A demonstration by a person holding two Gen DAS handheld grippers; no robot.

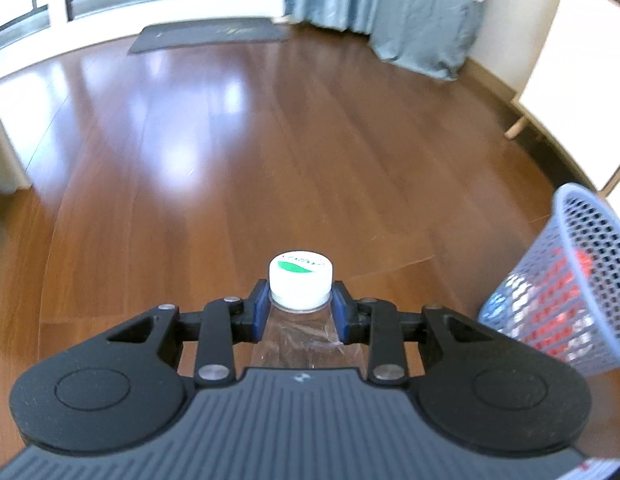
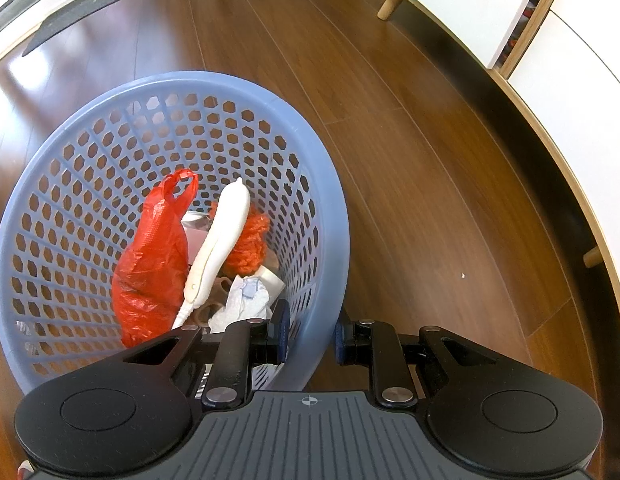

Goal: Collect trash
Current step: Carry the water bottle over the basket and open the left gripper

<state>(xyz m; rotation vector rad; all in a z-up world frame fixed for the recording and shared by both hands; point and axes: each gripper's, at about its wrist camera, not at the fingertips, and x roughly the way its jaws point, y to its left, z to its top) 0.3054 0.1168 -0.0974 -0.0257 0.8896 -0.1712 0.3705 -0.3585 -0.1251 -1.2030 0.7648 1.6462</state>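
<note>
My left gripper (image 1: 299, 308) is shut on the neck of a clear plastic bottle (image 1: 300, 276) with a white cap, held above the wooden floor. A blue mesh basket (image 1: 570, 292) stands low at the right of the left wrist view, apart from the bottle. In the right wrist view my right gripper (image 2: 312, 336) is shut on the near rim of the same basket (image 2: 189, 80), one pad inside the wall and one outside. The basket holds a red plastic bag (image 2: 153, 264), a long white object (image 2: 221, 240), orange netting (image 2: 249, 244) and crumpled paper (image 2: 241, 300).
A dark mat (image 1: 213, 34) lies by the window at the far end of the floor. Blue-grey curtains (image 1: 422, 20) hang at the back right. A white cabinet on wooden legs (image 2: 570, 80) runs along the right wall, close to the basket.
</note>
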